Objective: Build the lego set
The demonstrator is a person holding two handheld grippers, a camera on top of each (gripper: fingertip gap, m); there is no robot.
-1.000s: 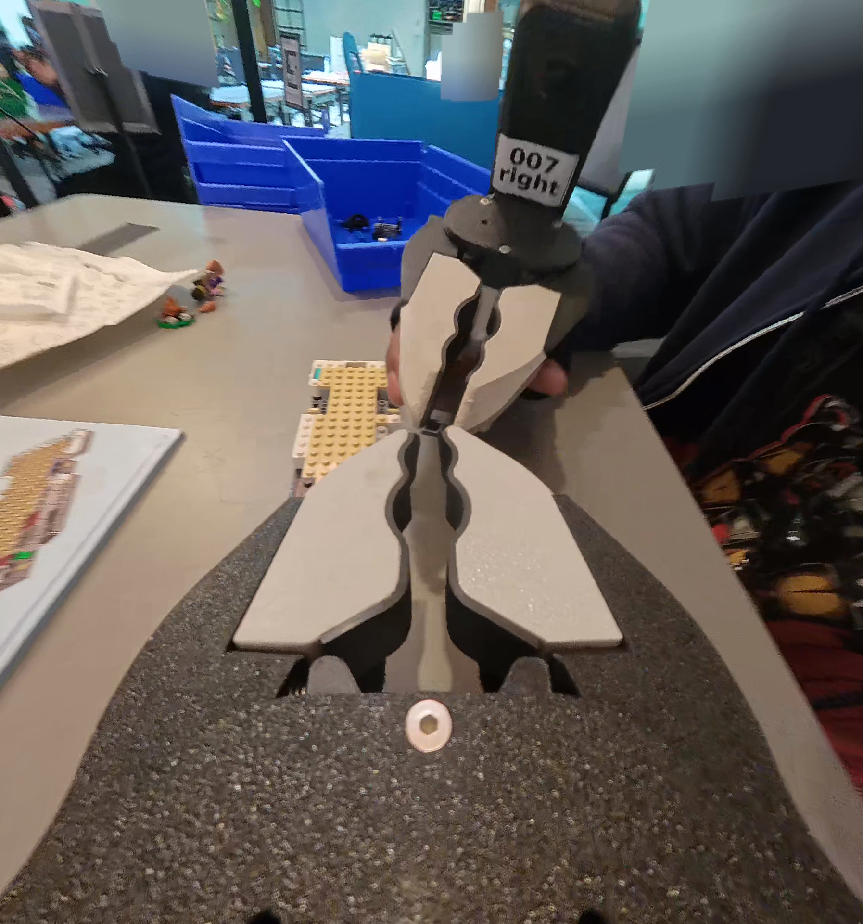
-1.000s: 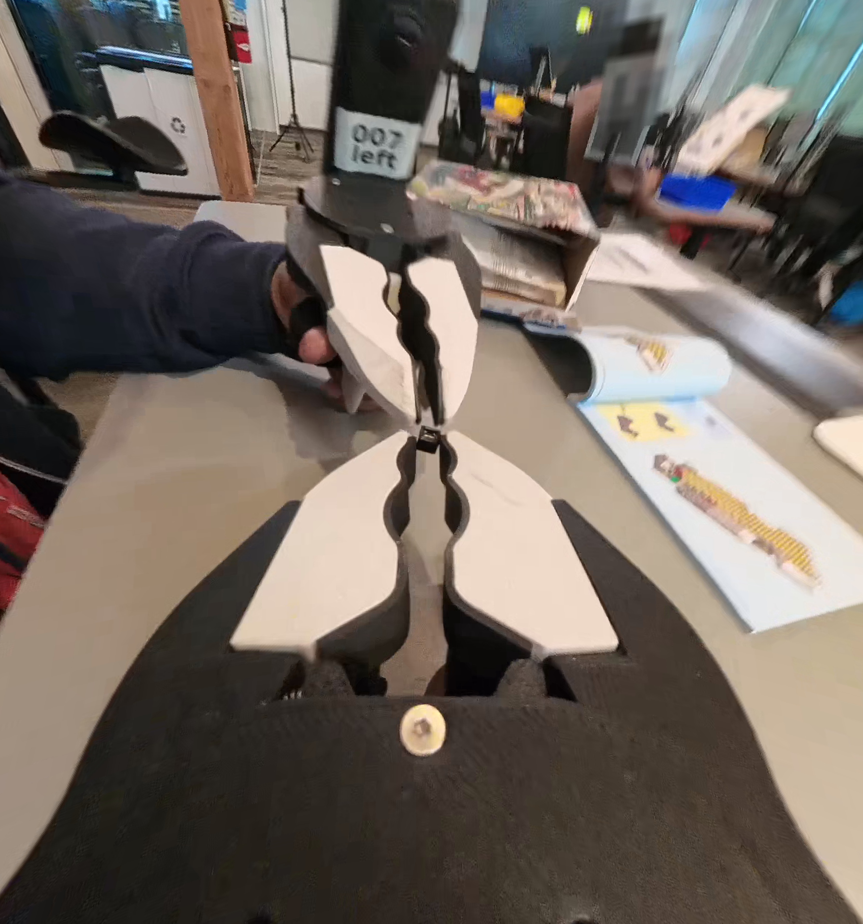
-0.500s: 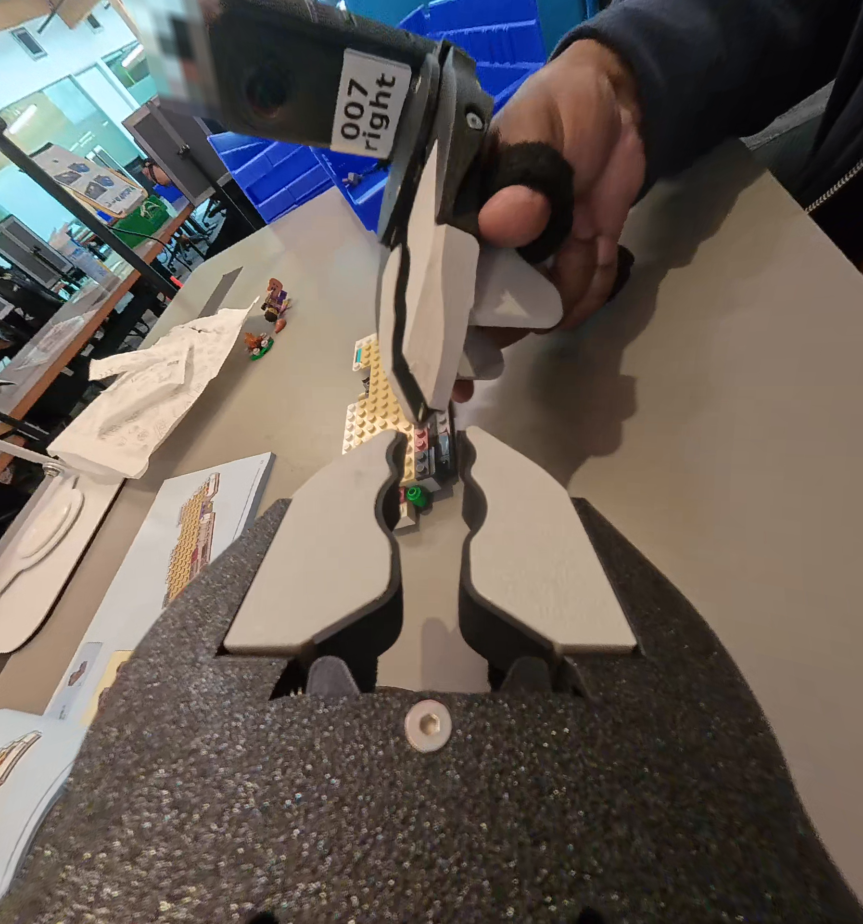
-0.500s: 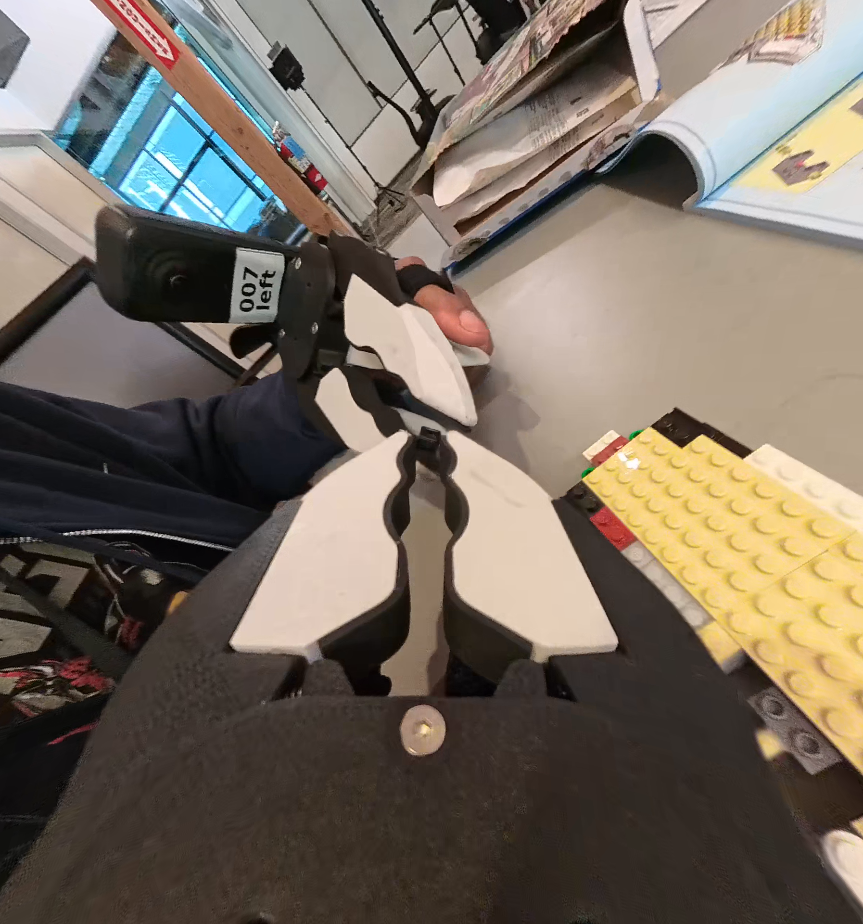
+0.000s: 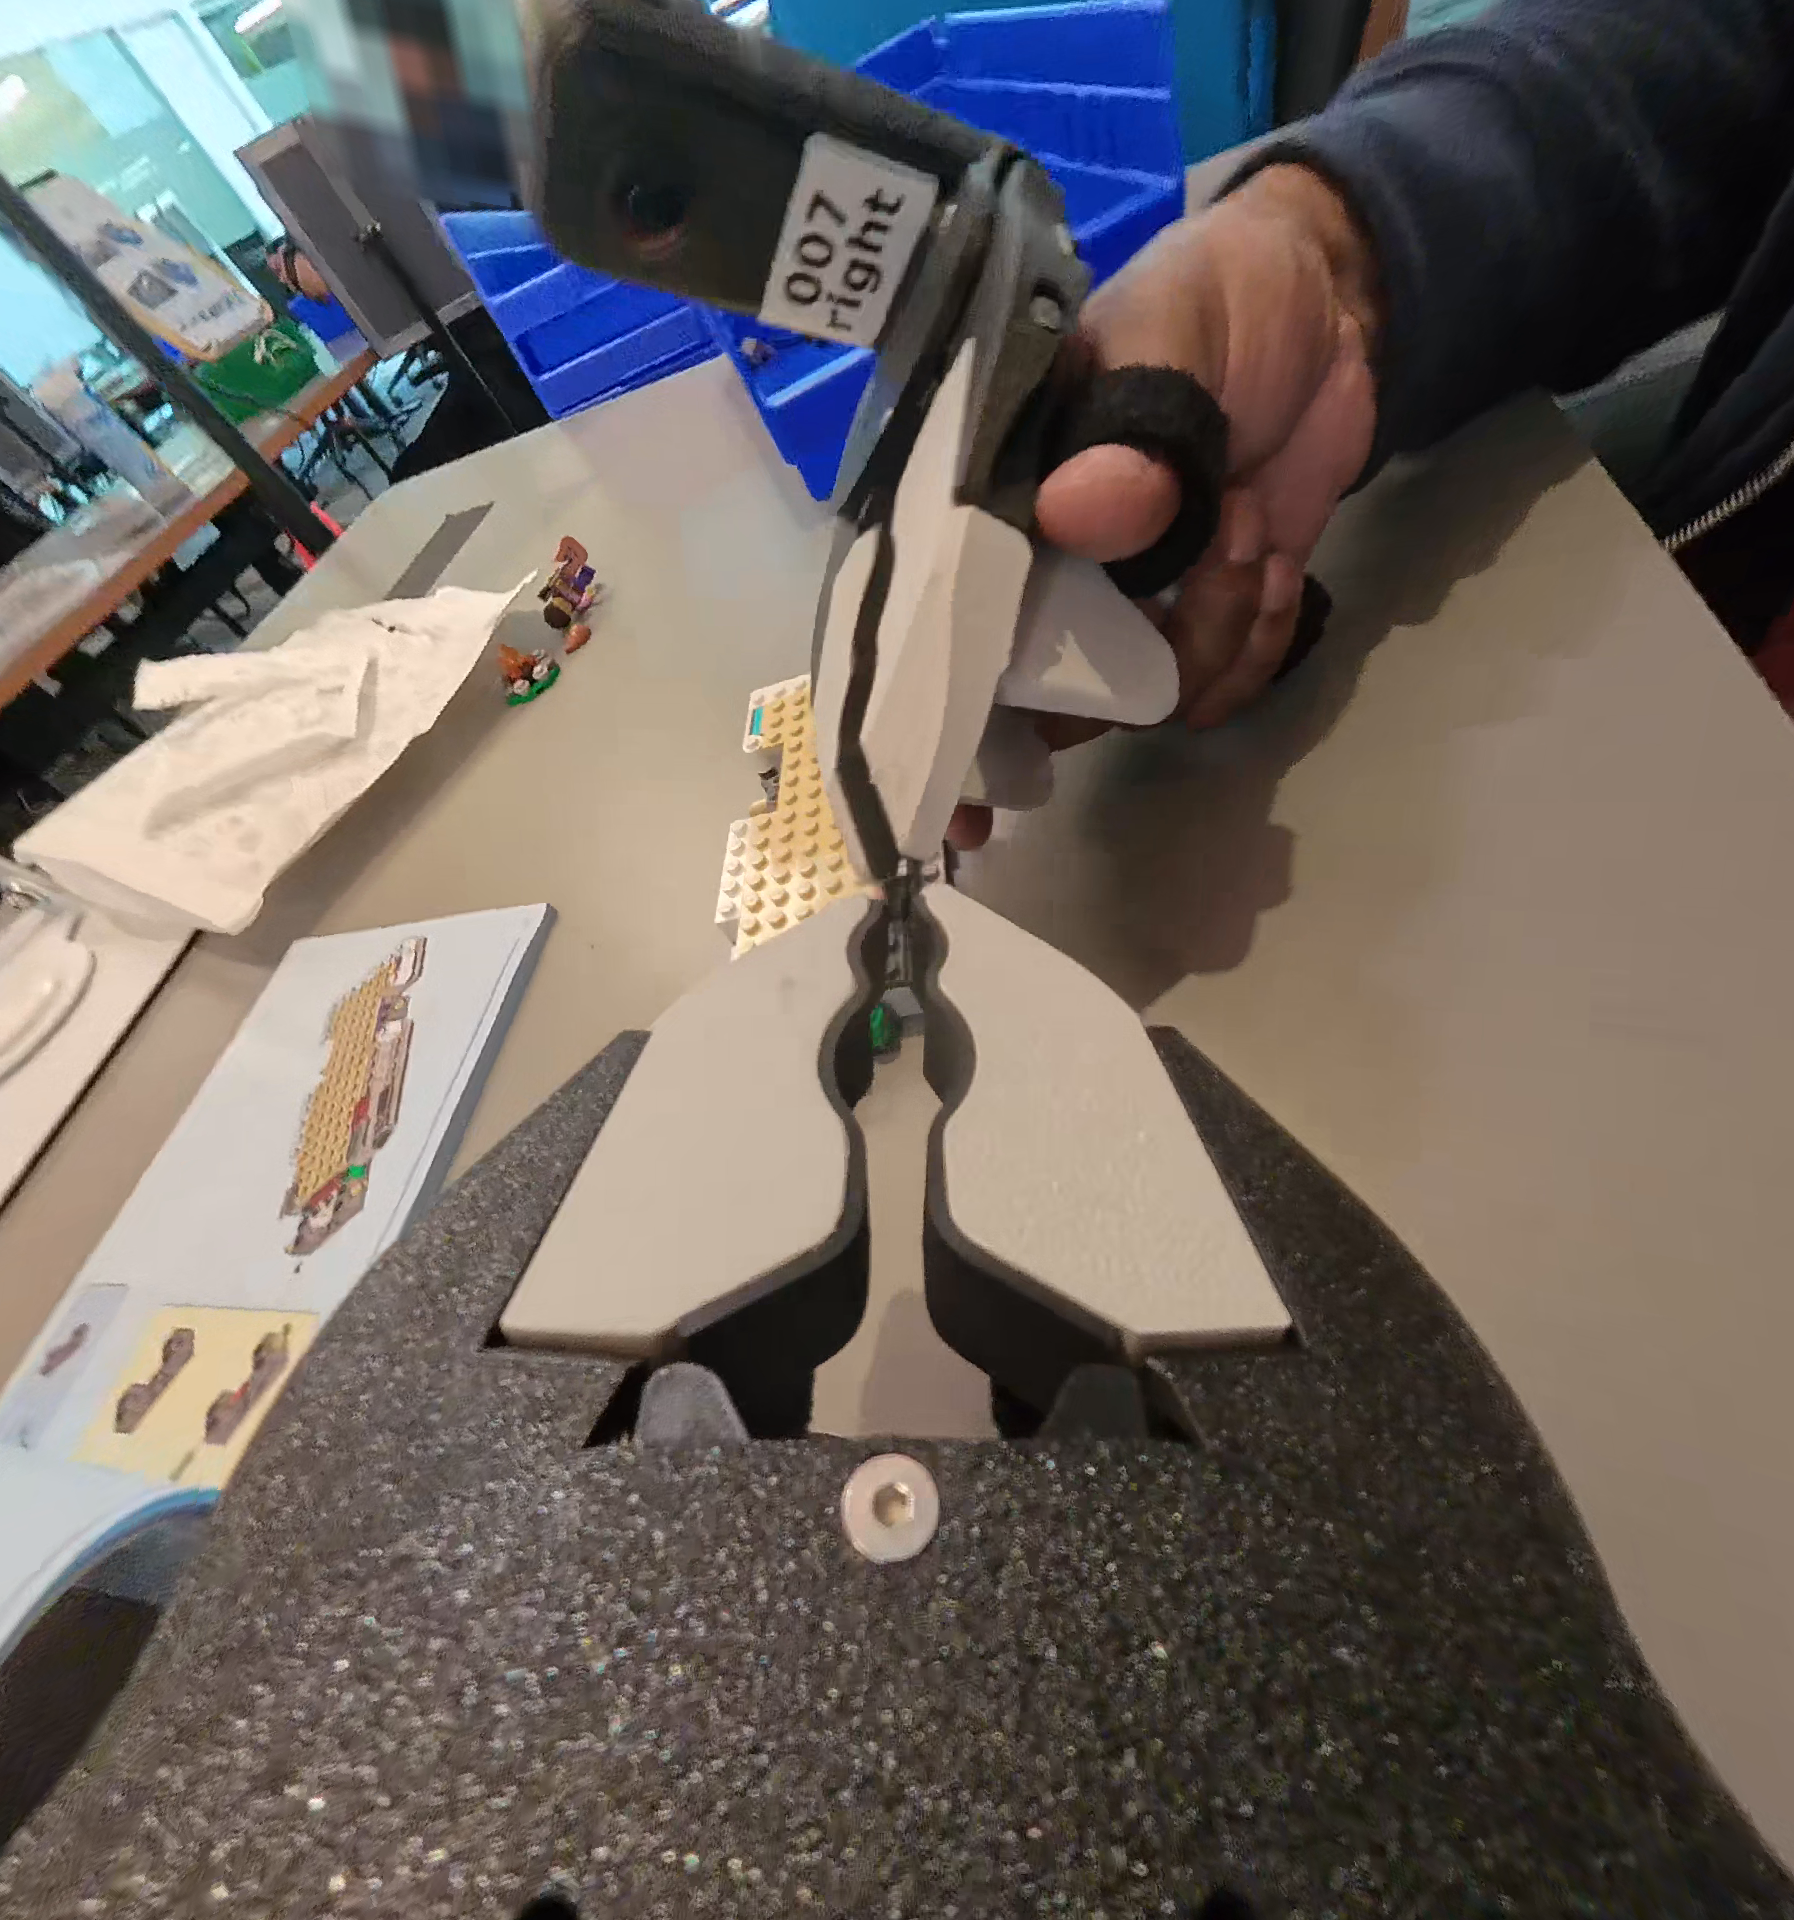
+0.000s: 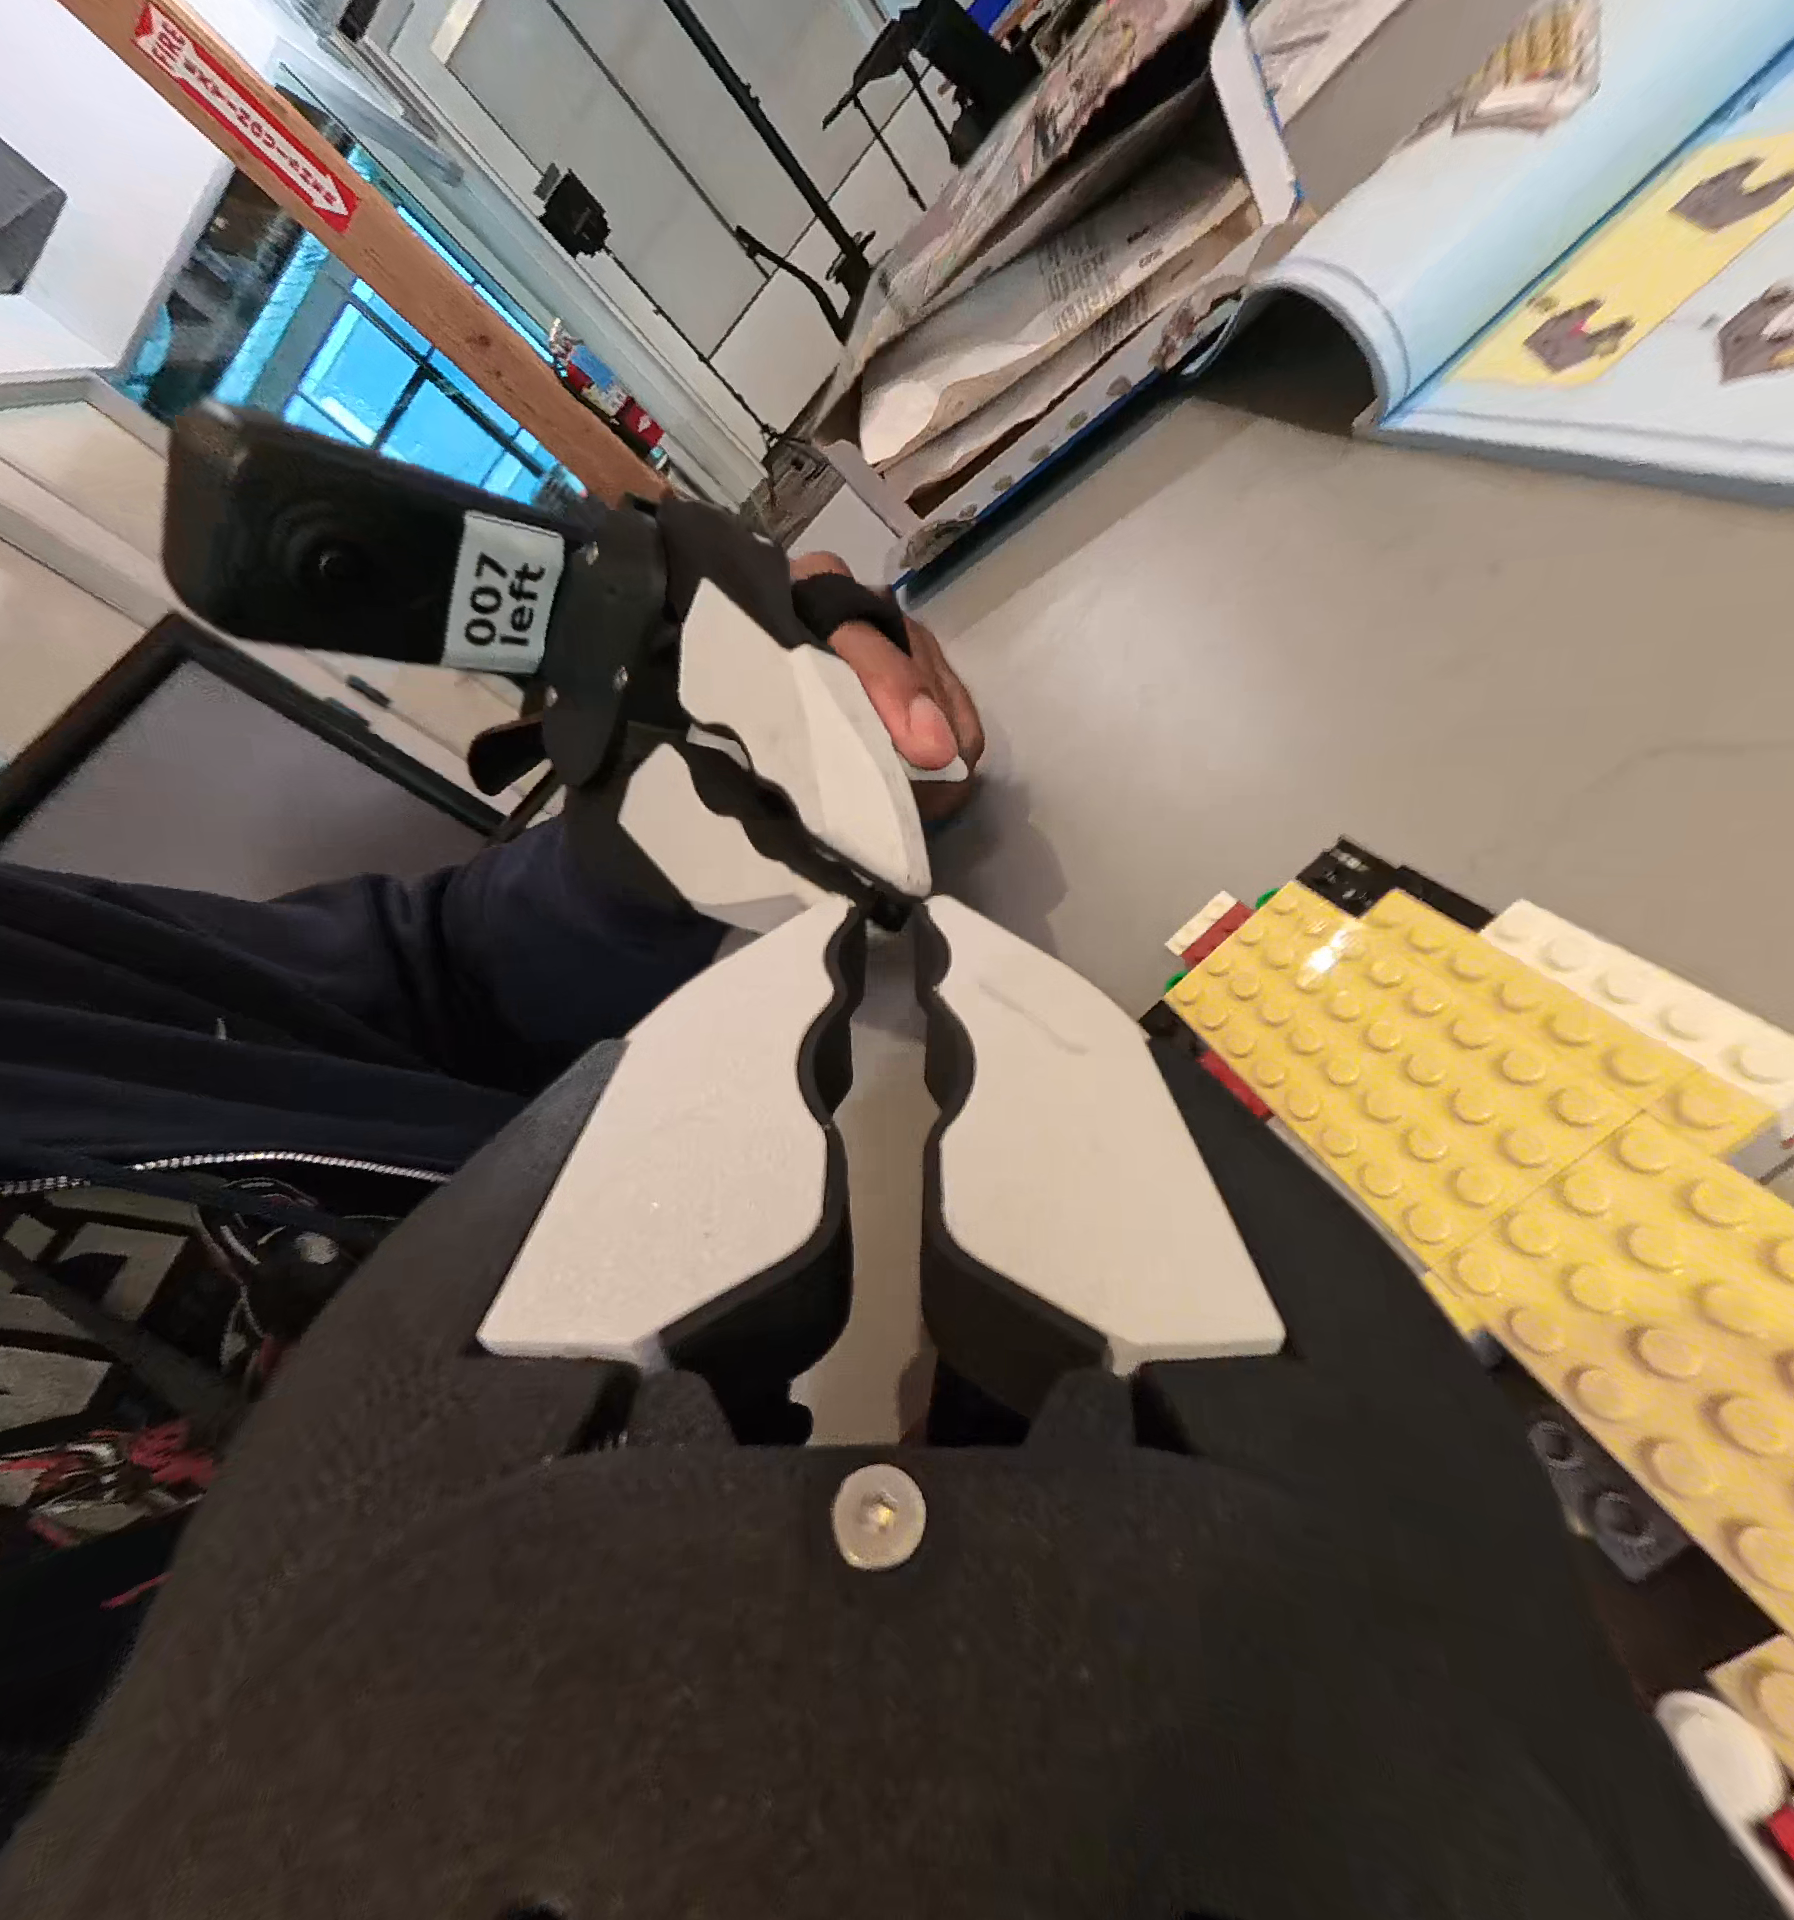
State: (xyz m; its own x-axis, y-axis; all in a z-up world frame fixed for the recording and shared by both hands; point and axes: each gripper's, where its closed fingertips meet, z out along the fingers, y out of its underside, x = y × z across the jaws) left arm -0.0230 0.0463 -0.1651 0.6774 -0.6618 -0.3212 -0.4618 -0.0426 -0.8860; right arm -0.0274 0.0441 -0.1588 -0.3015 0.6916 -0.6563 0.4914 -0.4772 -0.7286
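Both tongs meet tip to tip above the grey surface (image 5: pixel 1495 935), just beside the near corner of the tan studded brick-built plate (image 5: pixel 789 852).

Right tongs (image 6: pixel 888 914): nearly closed, the two pads pinching a small dark brick piece (image 6: pixel 888 916) at their very tips.

Left tongs (image 5: pixel 903 914): drawn almost together on that same dark piece (image 5: pixel 905 904) from the opposite side; whether its pads press on it, cannot tell.

The piece: tiny, black or dark grey, blocky; finer shape too small and blurred to make out.

Beyond the plate lie small brown toy figures (image 5: pixel 550 634) and a crumpled white sheet (image 5: pixel 280 727). An open pale-blue instruction booklet (image 5: pixel 280 1143) lies to the plate's left. Blue plastic bins (image 5: pixel 602 312) stand far behind it.
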